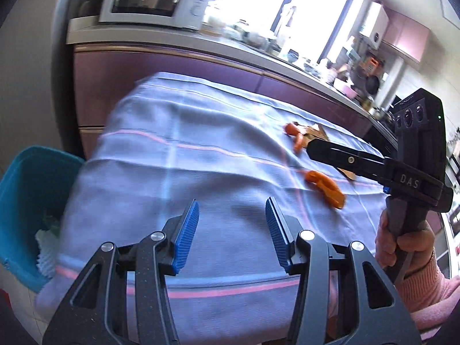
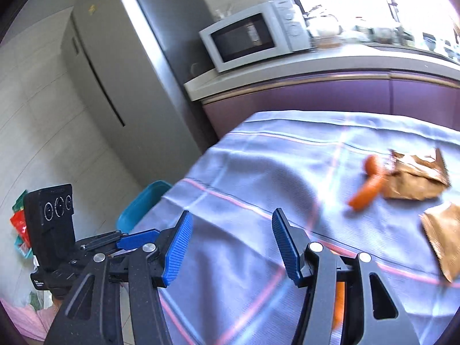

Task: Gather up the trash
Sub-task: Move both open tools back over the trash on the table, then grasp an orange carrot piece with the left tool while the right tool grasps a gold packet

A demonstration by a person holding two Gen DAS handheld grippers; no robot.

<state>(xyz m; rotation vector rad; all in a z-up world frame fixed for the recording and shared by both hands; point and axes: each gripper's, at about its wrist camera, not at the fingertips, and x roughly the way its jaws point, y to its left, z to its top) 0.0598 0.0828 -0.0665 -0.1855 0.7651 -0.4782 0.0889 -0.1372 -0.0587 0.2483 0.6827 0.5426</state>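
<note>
Both wrist views close, angled down over shared tablecloth (image 1: 201,158)

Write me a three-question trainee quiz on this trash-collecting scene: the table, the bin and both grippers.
1. True or false: the left gripper holds a piece of orange peel between its blue pads.
2. Where does the teal bin sit, seen from the left wrist camera: A) on the cloth, B) beside the table's left edge, lower than the cloth, C) on the counter by the microwave?
3. Fill in: the brown wrappers lie on the striped ____.

Key
1. False: both grippers' jaws stand apart with nothing between them, the right gripper included.
2. B
3. Cloth; orange peel lies there too.
</note>
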